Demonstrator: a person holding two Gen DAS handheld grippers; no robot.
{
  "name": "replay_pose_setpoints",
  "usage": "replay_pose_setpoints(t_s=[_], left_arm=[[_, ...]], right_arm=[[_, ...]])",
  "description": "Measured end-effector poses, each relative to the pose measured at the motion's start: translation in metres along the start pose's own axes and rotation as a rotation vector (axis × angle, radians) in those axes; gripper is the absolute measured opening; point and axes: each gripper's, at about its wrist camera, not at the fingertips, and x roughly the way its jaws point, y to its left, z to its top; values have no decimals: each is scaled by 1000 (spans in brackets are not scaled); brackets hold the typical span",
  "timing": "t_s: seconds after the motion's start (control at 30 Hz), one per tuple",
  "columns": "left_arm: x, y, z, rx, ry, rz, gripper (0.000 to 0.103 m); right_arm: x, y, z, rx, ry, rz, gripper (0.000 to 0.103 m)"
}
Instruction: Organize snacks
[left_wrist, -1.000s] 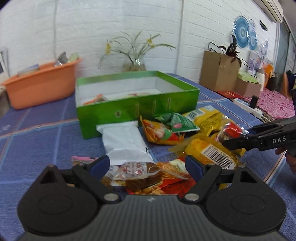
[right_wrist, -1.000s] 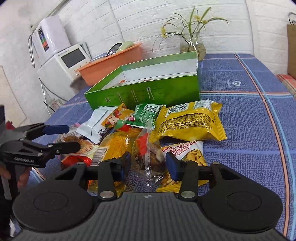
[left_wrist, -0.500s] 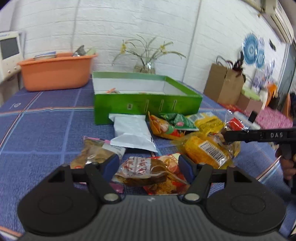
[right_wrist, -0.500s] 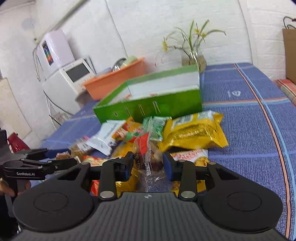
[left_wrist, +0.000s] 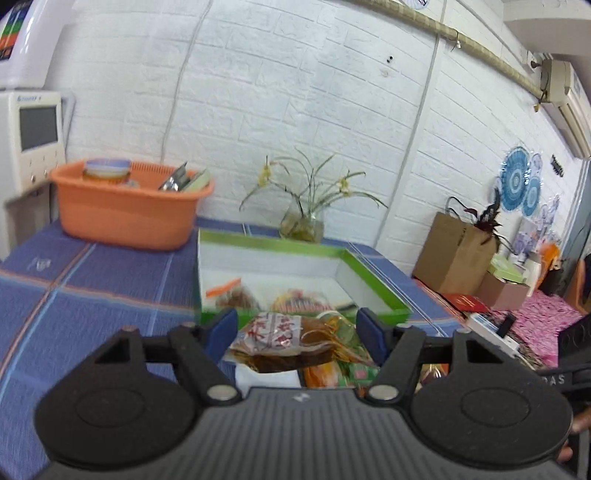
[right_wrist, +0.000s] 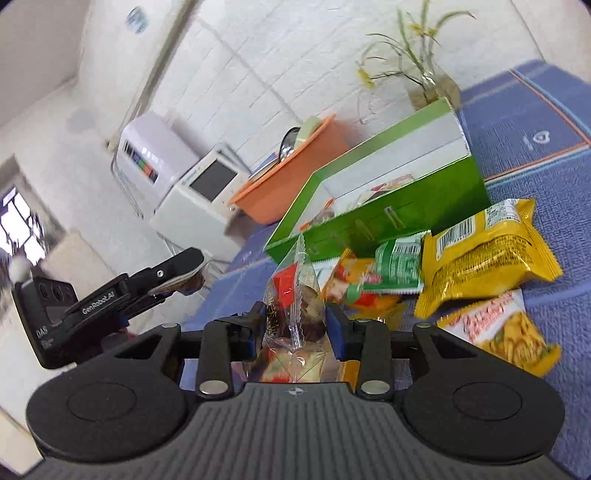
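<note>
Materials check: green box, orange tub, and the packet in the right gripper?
Open green box: probably glossy printed cardboard, white inside, crisp folded edges. Orange tub: matte moulded plastic, rounded rim. Clear snack packet in the right gripper: thin transparent film, crinkled, contents visible.

Surface: table under blue checked cloth (left_wrist: 110, 280) | far edge by wall: orange tub (left_wrist: 125, 212), glass vase (left_wrist: 301, 225) | middle: open green box (right_wrist: 388, 218) | near side: yellow packet (right_wrist: 491, 254), green packet (right_wrist: 399, 266), peanut packet (right_wrist: 506, 328), loose on cloth | right edge: brown paper bag (left_wrist: 454, 254), probably on table.
</note>
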Motion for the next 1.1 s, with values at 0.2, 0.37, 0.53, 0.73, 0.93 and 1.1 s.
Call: replay_pose_setpoints(t_s=[0.2,0.37,0.53,0.73,0.93,1.1], left_arm=[[89,-8,32,-33,2,67,68],[139,2,23,-79,31,110,68],[159,6,15,-5,69,115,80],[142,18,26,-41,46,120,81],[102,27,34,12,29,209,83],[55,33,18,30,51,248,102]], right_arm=[[22,-36,61,142,-137,3,62],[45,-55,81,154,-162,-66,62],[60,-58,89,84,-200,-165,100],[44,-47,88,-9,-302,-275,103],[10,-27,53,0,-210,-267,103],[-6,5,7,-110,-71,-278,103]])
